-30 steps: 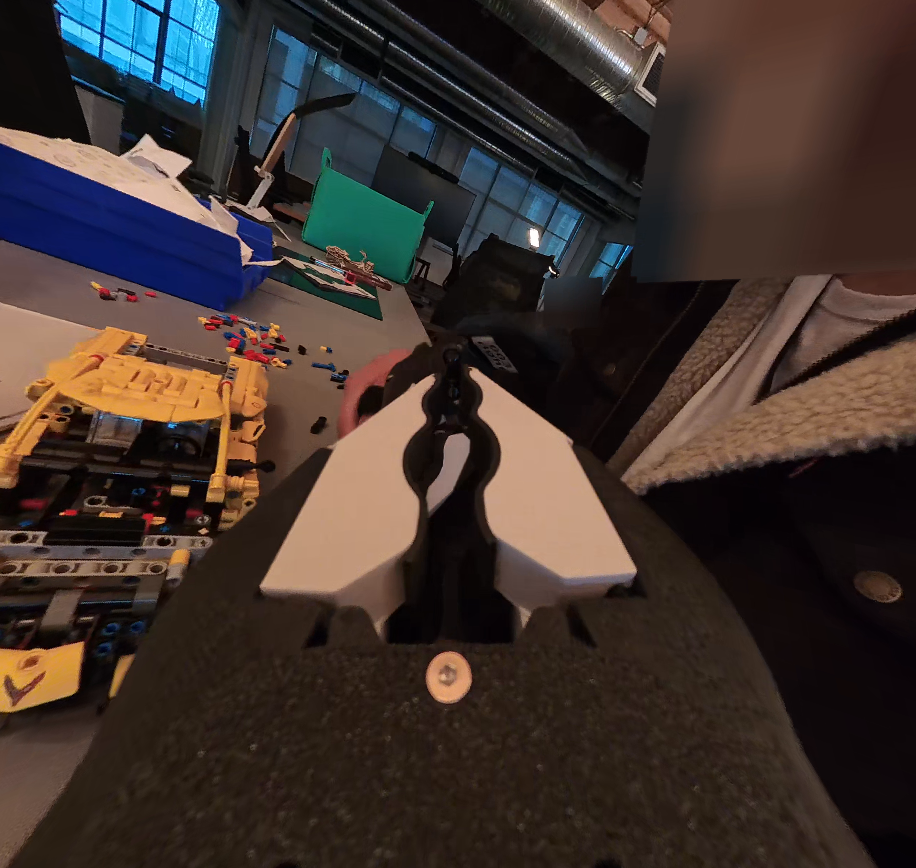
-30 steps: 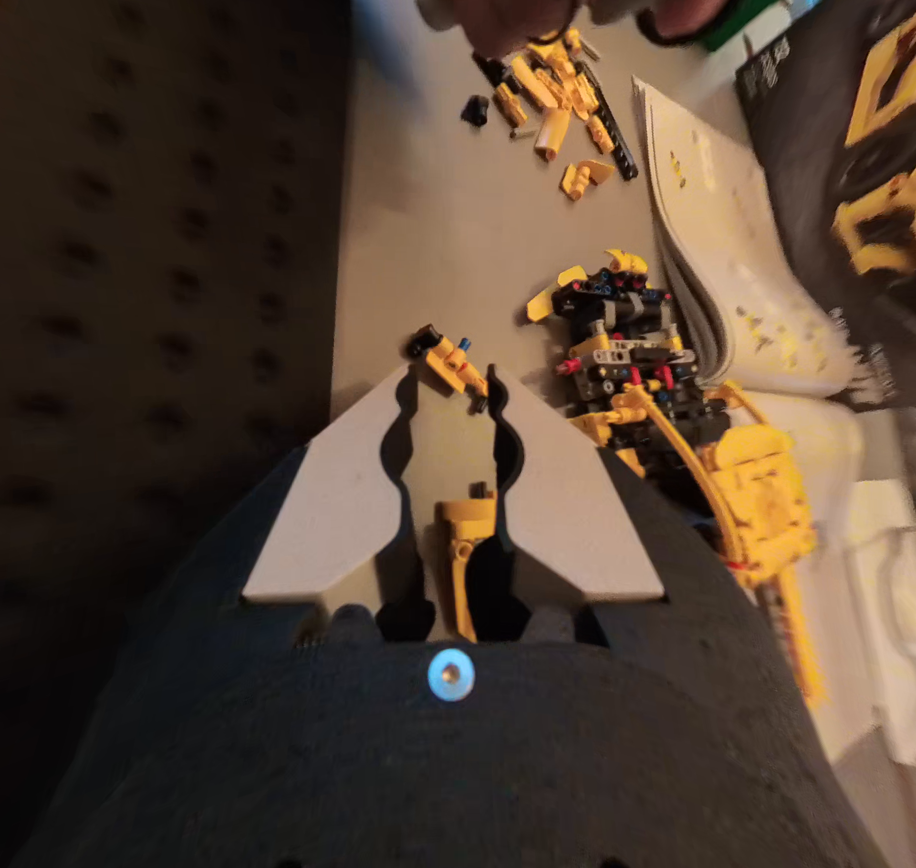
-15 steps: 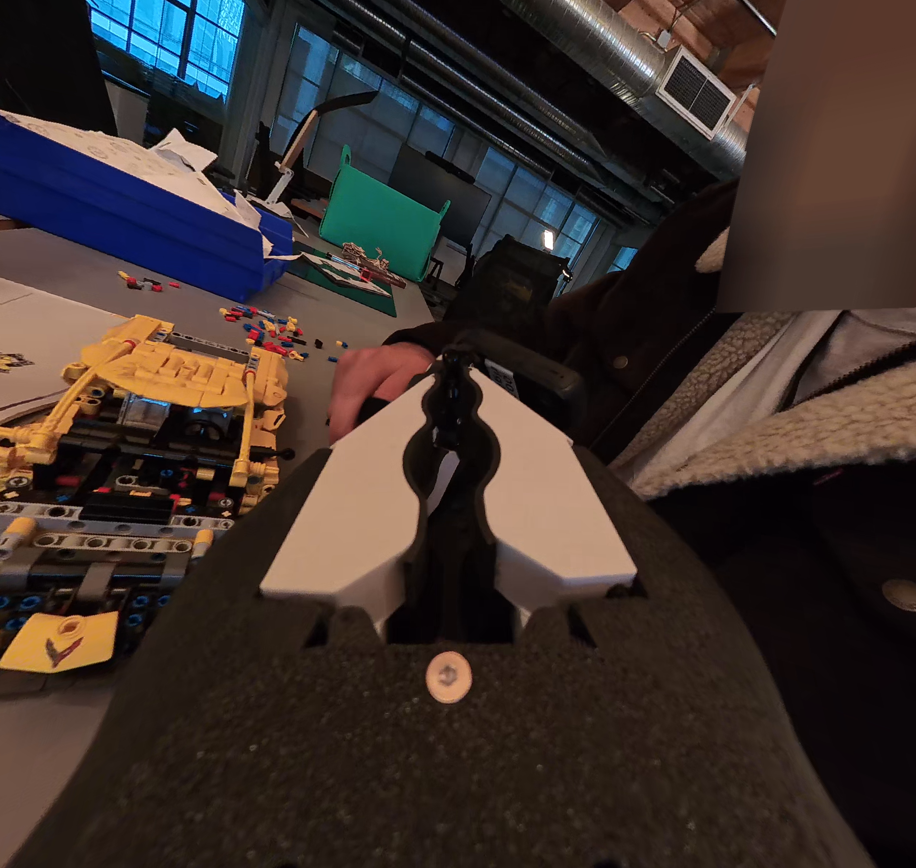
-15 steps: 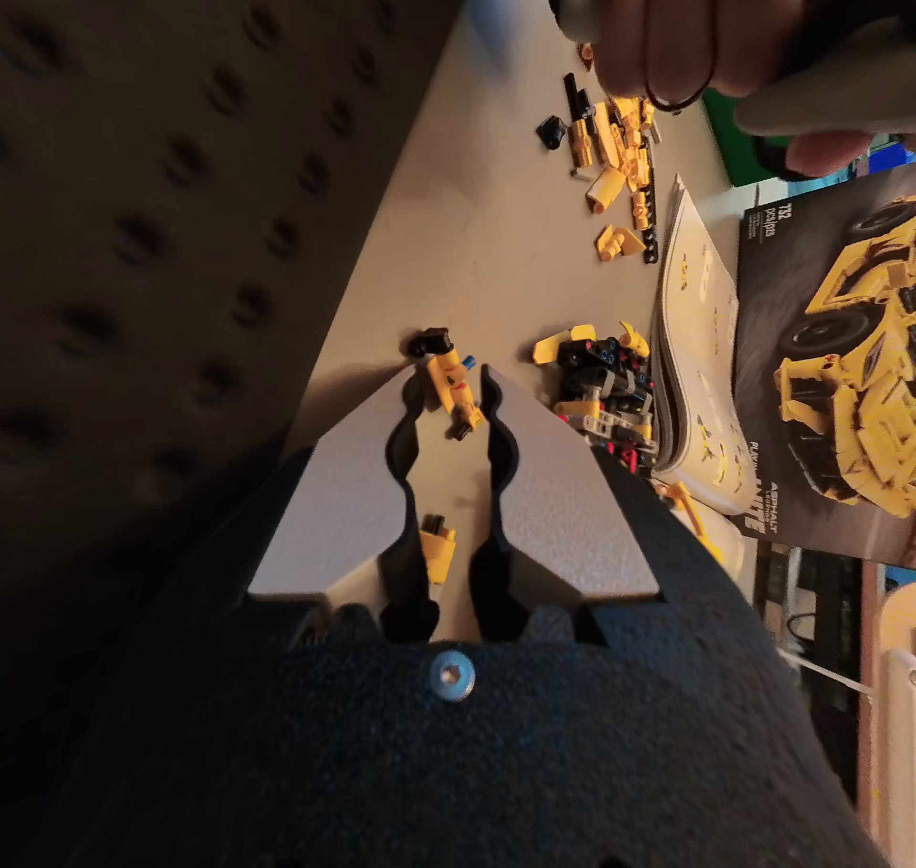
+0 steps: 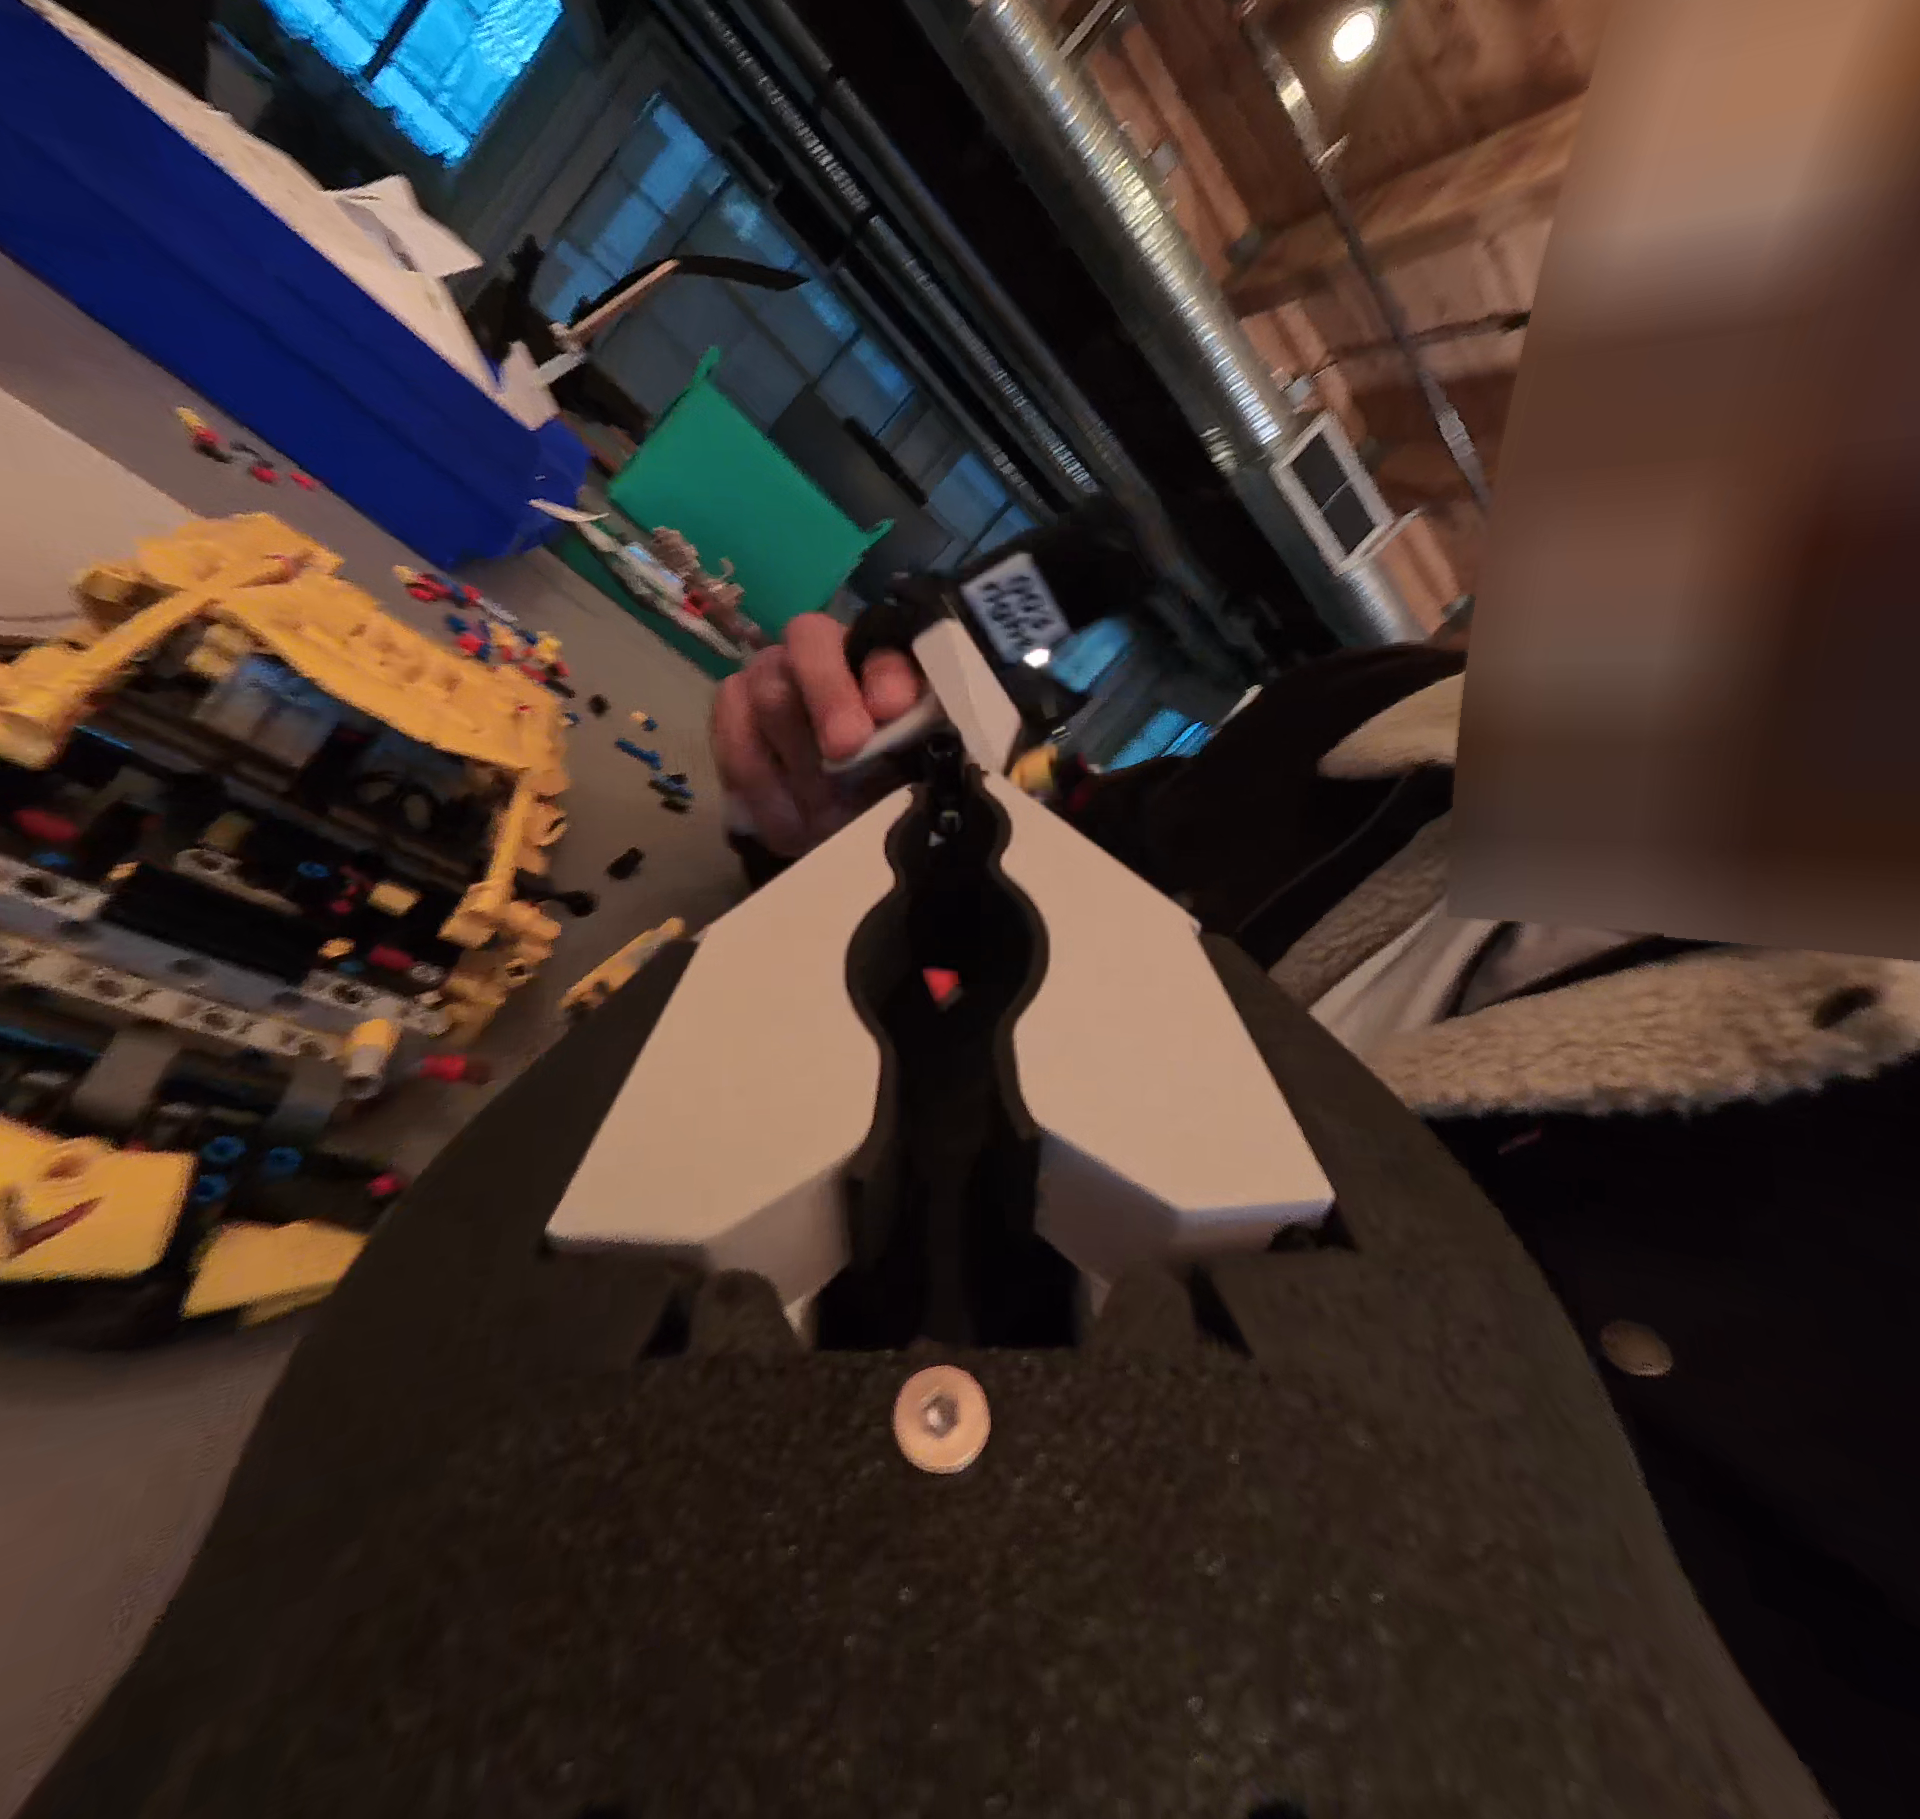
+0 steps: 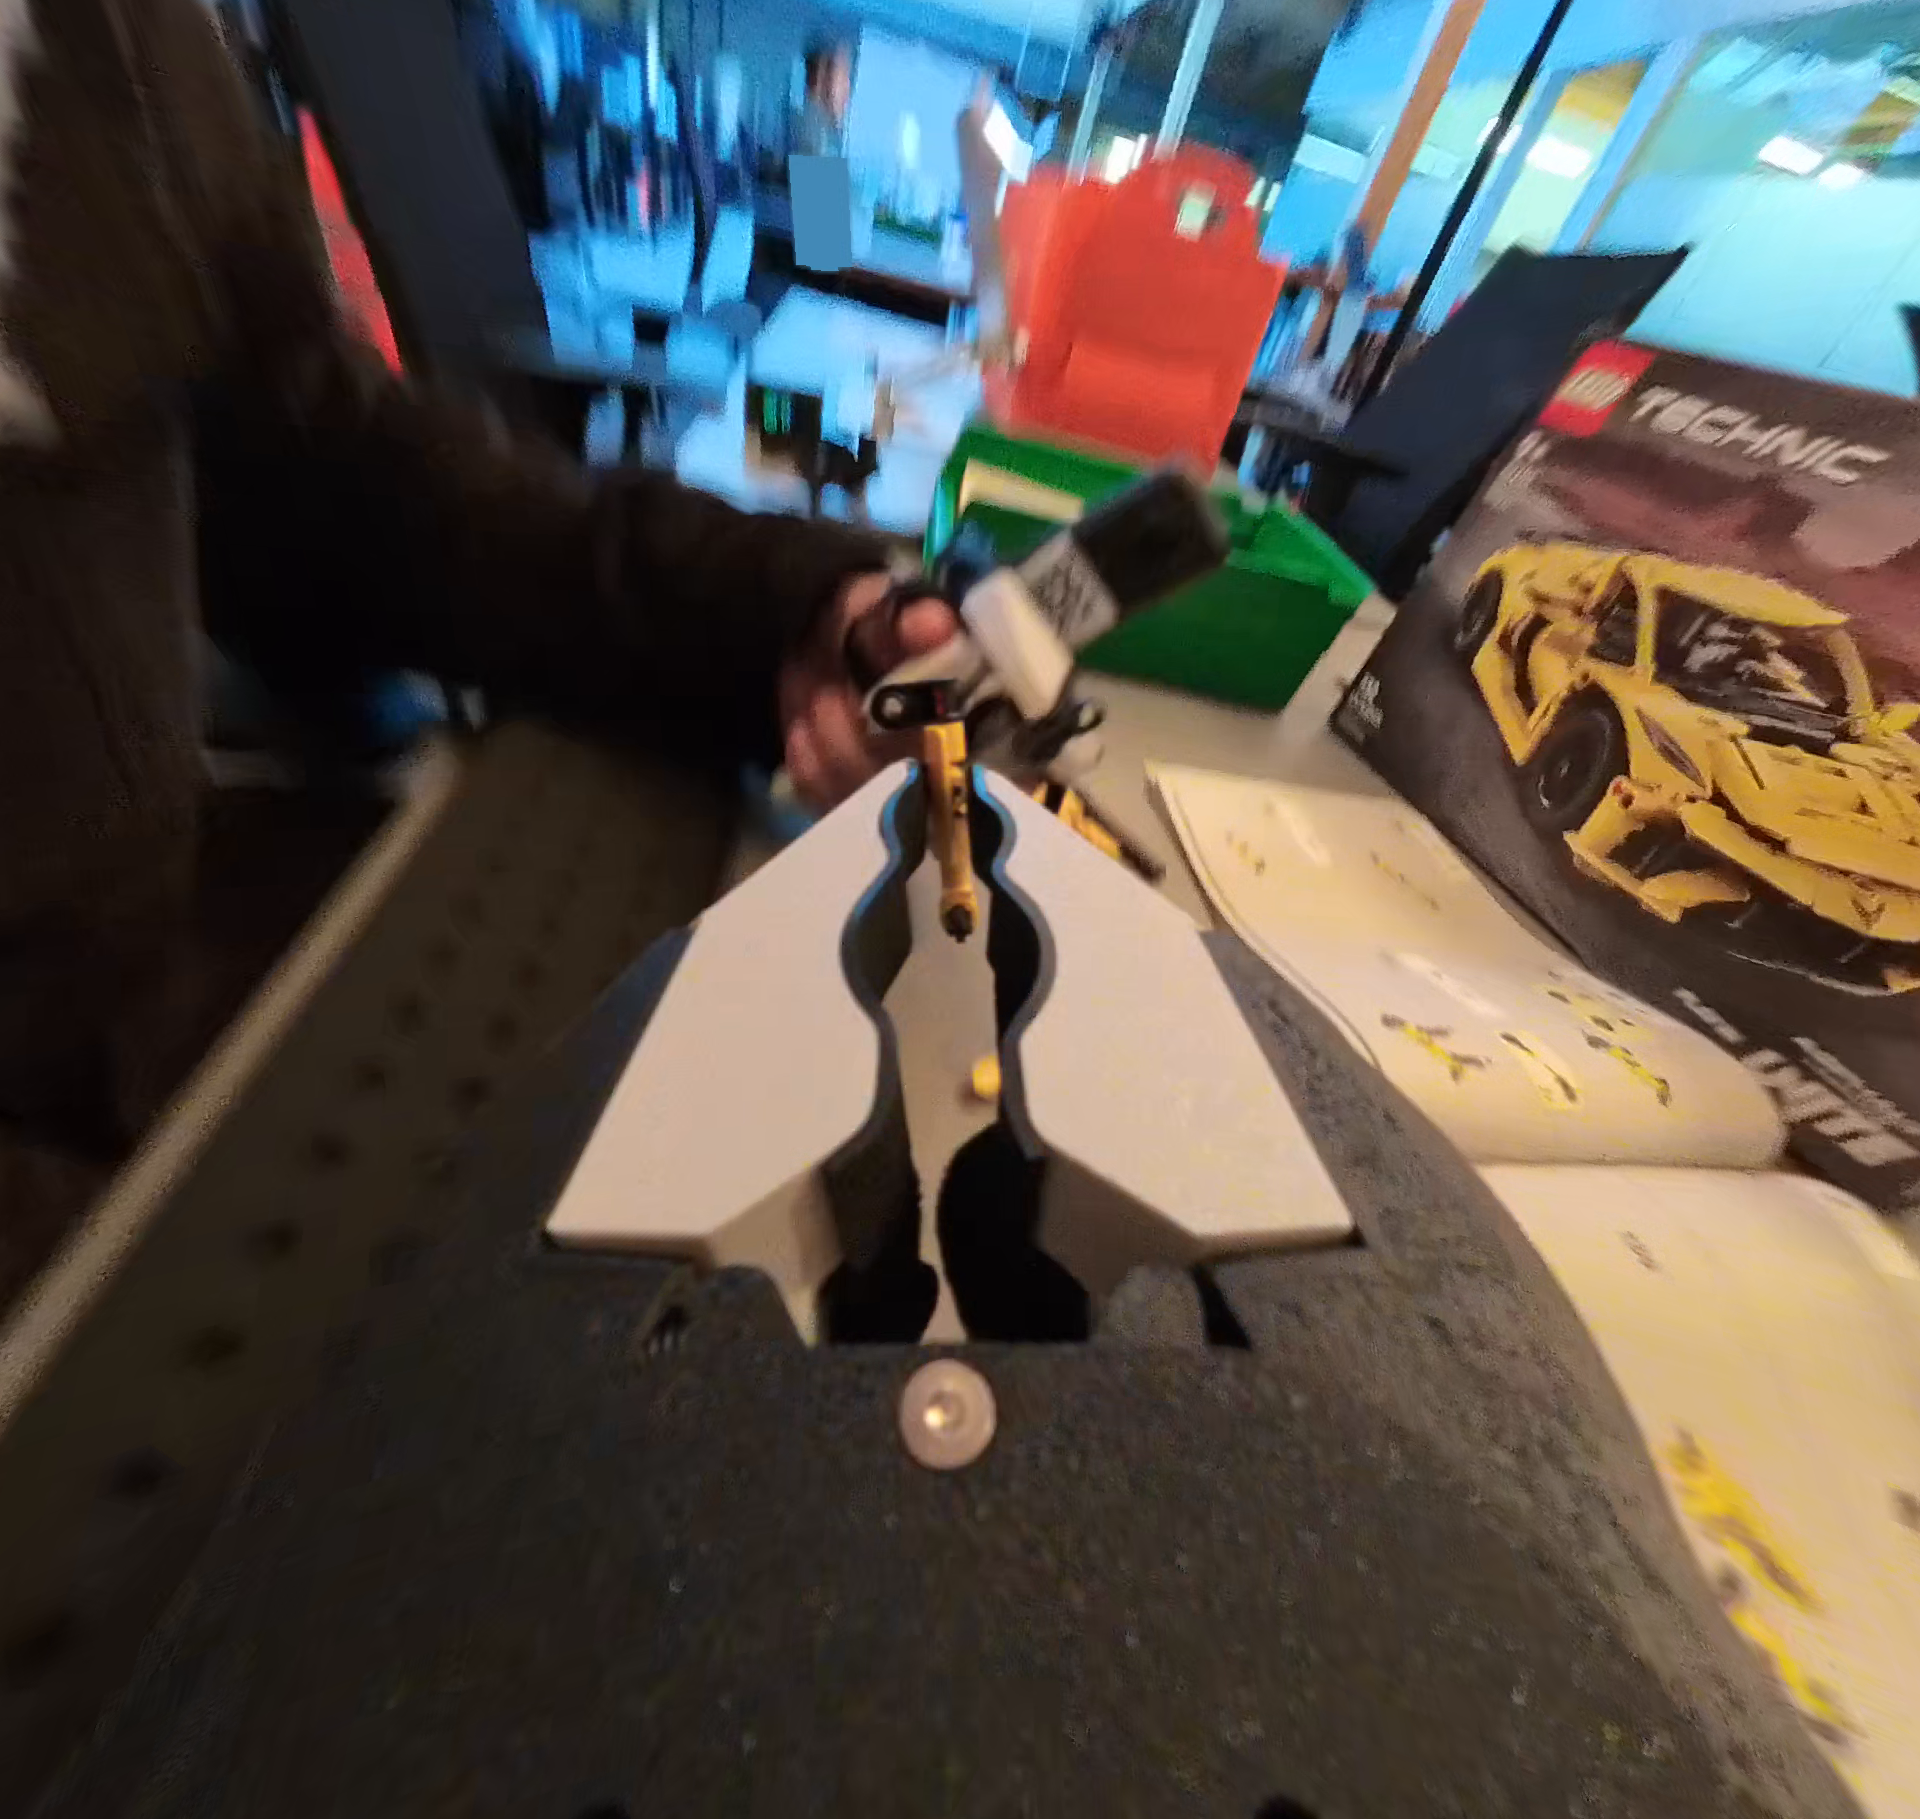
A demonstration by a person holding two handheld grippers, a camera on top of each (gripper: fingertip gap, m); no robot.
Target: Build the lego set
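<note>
Right tongs (image 6: 948, 813) pinch a slim yellow sub-assembly (image 6: 951, 834) aloft; your left tongs (image 5: 943, 813) are closed on a small black piece (image 5: 941, 782).
Progress: yellow car chassis (image 5: 281, 782) half-built on table (image 5: 125, 1457); loose pieces (image 5: 499, 637) remain.

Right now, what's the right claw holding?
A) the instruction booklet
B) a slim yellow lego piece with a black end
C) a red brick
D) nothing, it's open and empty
B: in the right wrist view the right claw is shut on the slim yellow lego piece, which sticks out past the fingertips with its black end on top, lifted clear of the table.
</note>
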